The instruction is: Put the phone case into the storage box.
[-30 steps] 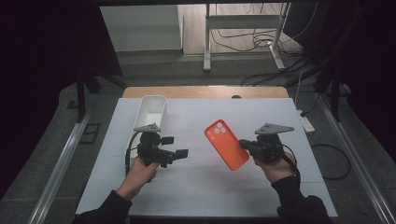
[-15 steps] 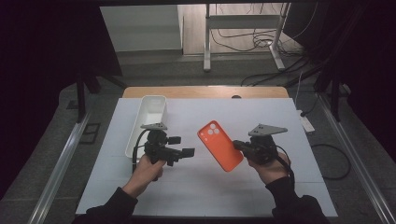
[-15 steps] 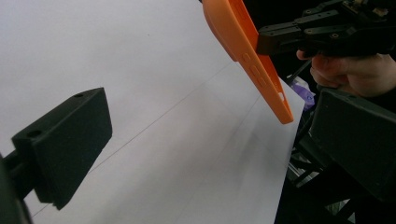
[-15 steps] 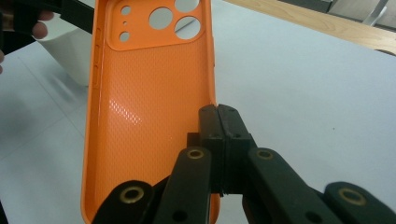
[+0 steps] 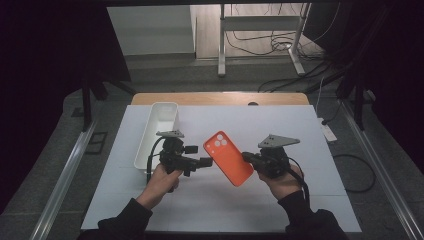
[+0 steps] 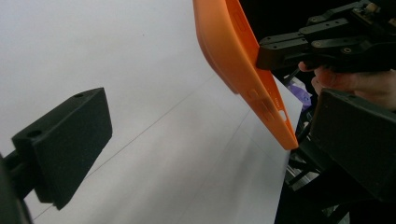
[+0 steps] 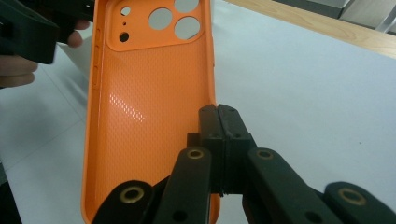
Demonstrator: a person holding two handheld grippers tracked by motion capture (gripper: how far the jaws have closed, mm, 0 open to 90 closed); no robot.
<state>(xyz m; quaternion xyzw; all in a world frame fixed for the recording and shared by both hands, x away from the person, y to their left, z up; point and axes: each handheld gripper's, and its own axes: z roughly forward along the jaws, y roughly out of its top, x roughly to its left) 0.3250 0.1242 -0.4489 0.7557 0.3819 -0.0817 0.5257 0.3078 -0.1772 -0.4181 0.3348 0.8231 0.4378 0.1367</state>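
Above the white table, my right gripper pinches one long edge of an orange phone case, its jaws pressed together on the rim and the case held clear of the surface, tilted, camera cut-outs toward the far side. My left gripper points at the case from just beside it, jaws spread wide with nothing between them. A white bin stands on the table beyond my left hand.
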